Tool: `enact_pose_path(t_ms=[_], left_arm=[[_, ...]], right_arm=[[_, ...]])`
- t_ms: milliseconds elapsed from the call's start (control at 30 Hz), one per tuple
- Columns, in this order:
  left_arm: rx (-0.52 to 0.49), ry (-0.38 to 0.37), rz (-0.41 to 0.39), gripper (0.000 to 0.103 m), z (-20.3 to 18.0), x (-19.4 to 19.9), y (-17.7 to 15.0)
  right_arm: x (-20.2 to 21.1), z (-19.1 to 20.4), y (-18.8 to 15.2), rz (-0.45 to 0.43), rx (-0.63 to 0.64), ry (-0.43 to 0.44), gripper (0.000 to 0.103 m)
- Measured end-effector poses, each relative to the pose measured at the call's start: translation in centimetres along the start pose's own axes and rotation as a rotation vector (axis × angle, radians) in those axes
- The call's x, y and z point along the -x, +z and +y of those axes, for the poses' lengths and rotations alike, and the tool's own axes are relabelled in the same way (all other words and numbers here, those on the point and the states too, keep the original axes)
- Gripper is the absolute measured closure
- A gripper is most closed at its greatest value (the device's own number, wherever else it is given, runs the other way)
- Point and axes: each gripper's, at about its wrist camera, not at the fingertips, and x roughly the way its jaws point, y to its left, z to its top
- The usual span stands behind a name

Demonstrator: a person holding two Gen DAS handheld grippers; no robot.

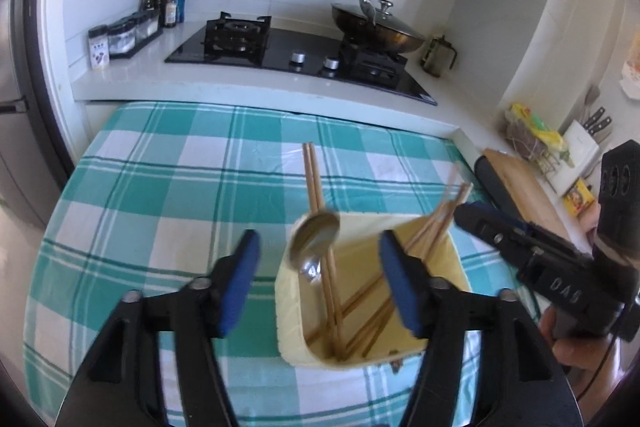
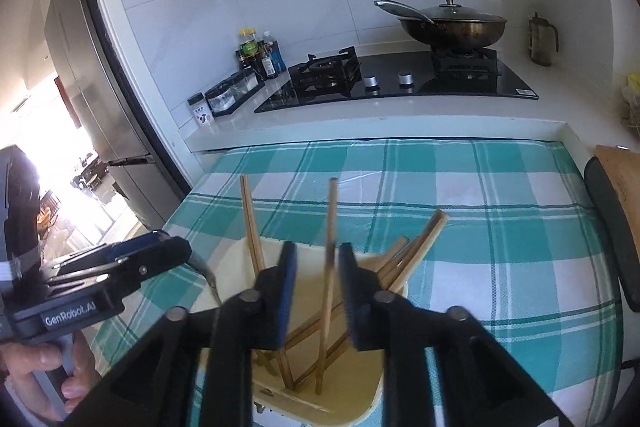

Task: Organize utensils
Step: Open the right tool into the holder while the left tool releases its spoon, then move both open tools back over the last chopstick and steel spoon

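Green and white checked cloth (image 1: 160, 187) covers the table where we work, with a white kitchen counter (image 1: 160, 79) and a black stove top (image 1: 280, 55) behind it. On the cloth sits our pale yellow square plastic tub (image 1: 288, 307). Inside it we see many thin brown wooden chopsticks (image 1: 332, 299) leaning in a crossed heap, with their top ends poking out over the rim. A shiny silver metal spoon (image 1: 314, 239) leans on the tub's near-left edge, bowl up.

Our left gripper (image 1: 320, 279) hangs over the tub with its blue pads wide apart, and nothing is pinched between them. Our right gripper (image 2: 318, 295) has its jaws partly apart; one chopstick (image 2: 330, 259) stands in the gap, and the pads do not press it.

A dark wok with a glass lid (image 2: 452, 23) rests on the stove.
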Motion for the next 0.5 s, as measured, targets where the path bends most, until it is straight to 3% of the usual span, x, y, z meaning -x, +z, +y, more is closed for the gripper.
enact_pose_path(t_ms=[33, 133, 267, 367, 500], left_arm=[[-0.01, -0.002, -0.011, 0.025, 0.2, 1.2, -0.7], [-0.025, 0.006, -0.016, 0.007, 1.0, 3.7, -4.2], [-0.004, 0.015, 0.082, 0.007, 2.2, 4.8, -11.8], [0.028, 0.049, 0.129, 0.007, 2.3, 4.9, -17.3], [0.035, 0.108, 0.157, 0.007, 1.4, 3.7, -21.6]], right_arm=[[0.8, -0.1, -0.1, -0.023, -0.013, 0.001, 0.058], [3.6, -0.4, -1.2, -0.041, -0.011, -0.026, 0.053], [7.3, -1.7, -7.0, -0.007, 0.022, -0.075, 0.048], [9.3, -3.5, -14.2, 0.063, 0.061, -0.168, 0.048], [11.5, -5.6, -21.9, 0.141, 0.038, -0.298, 0.048]])
